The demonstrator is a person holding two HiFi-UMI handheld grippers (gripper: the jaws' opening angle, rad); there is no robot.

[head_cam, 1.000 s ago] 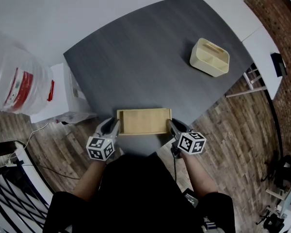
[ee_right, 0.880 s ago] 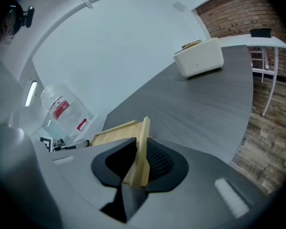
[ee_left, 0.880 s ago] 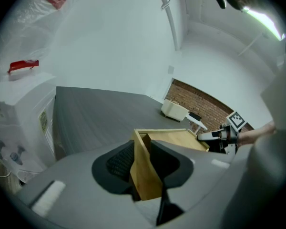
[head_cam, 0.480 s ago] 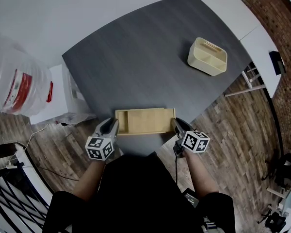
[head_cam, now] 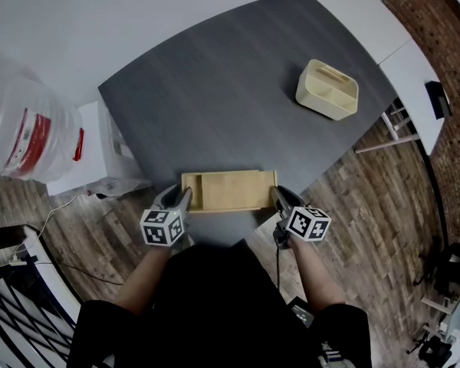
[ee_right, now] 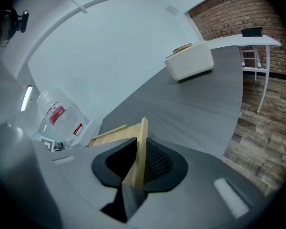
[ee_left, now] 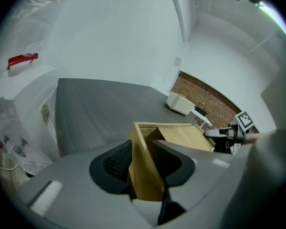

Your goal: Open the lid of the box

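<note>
Box (head_cam: 228, 191) sits at the near edge of the table (head_cam: 238, 75), straight in front of the person; its lid (head_cam: 241, 189) looks like a sliding one, offset rightward, with a narrow strip of interior open at the left end. Left gripper (head_cam: 182, 199) is clamped on the box's left end wall; right gripper (head_cam: 278, 198) has just been closing, jaws pinching a thin upright board at the right end, probably the lid's end lip. Step in hand: early slide-off, mostly still covered; next, left anchors the box while right pulls straight outward, level, so the lid doesn't bind.
</note>
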